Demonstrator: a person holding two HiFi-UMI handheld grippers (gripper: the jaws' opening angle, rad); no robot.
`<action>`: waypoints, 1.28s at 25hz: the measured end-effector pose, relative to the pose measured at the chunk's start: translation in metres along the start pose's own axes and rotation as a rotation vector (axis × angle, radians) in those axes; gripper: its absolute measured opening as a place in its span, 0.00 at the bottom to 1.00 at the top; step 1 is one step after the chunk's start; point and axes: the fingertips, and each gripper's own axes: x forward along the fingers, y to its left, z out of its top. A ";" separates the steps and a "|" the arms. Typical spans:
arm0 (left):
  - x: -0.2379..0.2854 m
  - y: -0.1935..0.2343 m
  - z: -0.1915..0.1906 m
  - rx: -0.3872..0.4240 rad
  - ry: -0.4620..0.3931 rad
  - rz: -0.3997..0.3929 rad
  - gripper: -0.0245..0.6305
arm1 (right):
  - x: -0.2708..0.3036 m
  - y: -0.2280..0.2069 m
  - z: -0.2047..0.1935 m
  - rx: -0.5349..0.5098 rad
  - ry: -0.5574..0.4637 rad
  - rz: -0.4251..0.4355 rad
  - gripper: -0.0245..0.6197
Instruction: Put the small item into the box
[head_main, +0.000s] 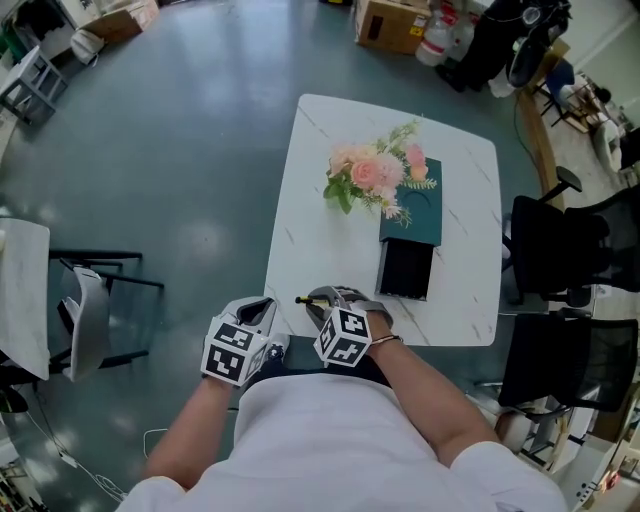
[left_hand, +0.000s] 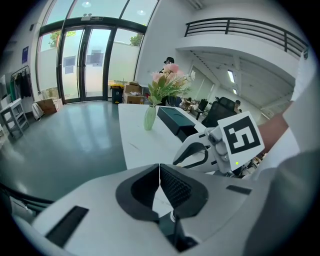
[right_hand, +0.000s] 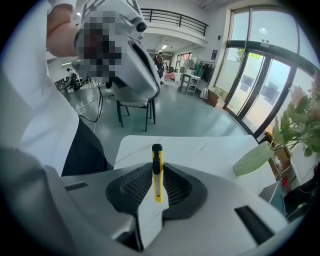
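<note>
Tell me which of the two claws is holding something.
The right claw: its jaws pinch a yellow utility knife. The left claw is closed on nothing.

No legible words, numbers or brand names anywhere in view, only black-and-white square code markers (head_main: 232, 352) on the cubes of the left gripper (head_main: 258, 308) and right gripper (head_main: 322, 298).

Your white plastic left gripper (head_main: 258, 310), at 7 o'clock, is squeezed closed, empty. Your white plastic right gripper (head_main: 322, 300), at 6 o'clock, pinches a thin yellow cutter (right_hand: 157, 170).
</note>
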 end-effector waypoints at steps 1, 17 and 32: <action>0.002 -0.003 0.003 0.003 -0.003 0.000 0.06 | -0.007 -0.003 0.001 0.009 -0.017 -0.010 0.16; 0.052 -0.075 0.050 0.082 -0.028 -0.038 0.06 | -0.096 -0.062 -0.058 0.128 -0.115 -0.182 0.16; 0.065 -0.112 0.055 0.038 -0.059 0.014 0.06 | -0.102 -0.134 -0.175 0.039 0.099 -0.306 0.16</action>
